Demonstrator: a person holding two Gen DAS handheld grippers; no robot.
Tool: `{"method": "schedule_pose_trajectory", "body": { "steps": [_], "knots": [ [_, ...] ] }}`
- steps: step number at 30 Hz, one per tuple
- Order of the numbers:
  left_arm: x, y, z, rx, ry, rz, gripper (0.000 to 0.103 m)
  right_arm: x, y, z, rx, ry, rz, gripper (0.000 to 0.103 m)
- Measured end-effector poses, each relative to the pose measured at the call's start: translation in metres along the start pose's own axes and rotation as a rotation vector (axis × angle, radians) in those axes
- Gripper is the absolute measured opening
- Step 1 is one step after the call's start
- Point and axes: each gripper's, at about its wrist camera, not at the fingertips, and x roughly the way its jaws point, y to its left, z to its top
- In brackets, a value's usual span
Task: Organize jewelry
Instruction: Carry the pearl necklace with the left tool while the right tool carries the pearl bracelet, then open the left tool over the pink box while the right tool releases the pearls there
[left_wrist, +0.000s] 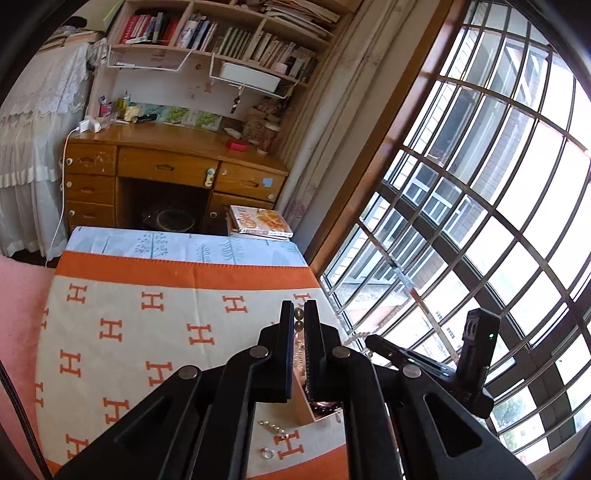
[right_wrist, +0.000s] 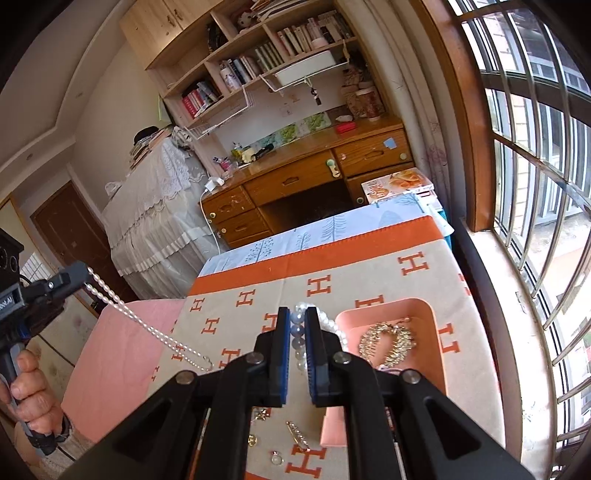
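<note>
Right wrist view: right hand-held gripper clenched on a grey-and-white bead strand, probably bound next for the pink tray; left hand-held gripper grasps a fine pearl chain.

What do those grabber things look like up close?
Each is black plastic. The right gripper has two flat fingers lined with ridged blue pads, on angular arms joined by round silver rivets. The left gripper has small screws, white lettering, a blue-trimmed handle, and a hand around it.

- Tray: on the blanket, window side; brooch inside.
- Pin and ring: on the blanket, before the tray.
- Desk: behind the blanket; bookshelf above it.
</note>
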Motion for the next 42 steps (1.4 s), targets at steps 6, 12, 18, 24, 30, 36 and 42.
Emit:
{"method": "schedule_pose_trajectory", "body": {
  "steps": [6, 12, 18, 24, 30, 36, 42],
  "knots": [
    [0.039, -0.056, 0.001, 0.071, 0.049, -0.045, 0.003, -0.004, -0.038, -0.012, 0.048, 0.018, -0.035, 0.007],
    [0.101, -0.082, -0.014, 0.103, 0.132, -0.032, 0.003, -0.008, -0.069, -0.022, 0.083, 0.024, -0.057, 0.007],
    [0.162, -0.074, -0.036, 0.084, 0.214, 0.034, 0.003, 0.000, -0.089, -0.032, 0.102, 0.058, -0.054, 0.007],
    [0.208, -0.050, -0.054, 0.062, 0.282, 0.128, 0.003, 0.016, -0.095, -0.038, 0.097, 0.096, -0.045, 0.007],
    [0.224, -0.041, -0.068, 0.097, 0.314, 0.172, 0.003, 0.028, -0.098, -0.037, 0.098, 0.110, -0.055, 0.007],
    [0.236, -0.043, -0.088, 0.134, 0.373, 0.177, 0.007, 0.039, -0.099, -0.035, 0.109, 0.123, -0.065, 0.008],
    [0.226, -0.036, -0.100, 0.121, 0.371, 0.168, 0.052, 0.052, -0.099, -0.036, 0.131, 0.174, -0.070, 0.010]
  ]
}}
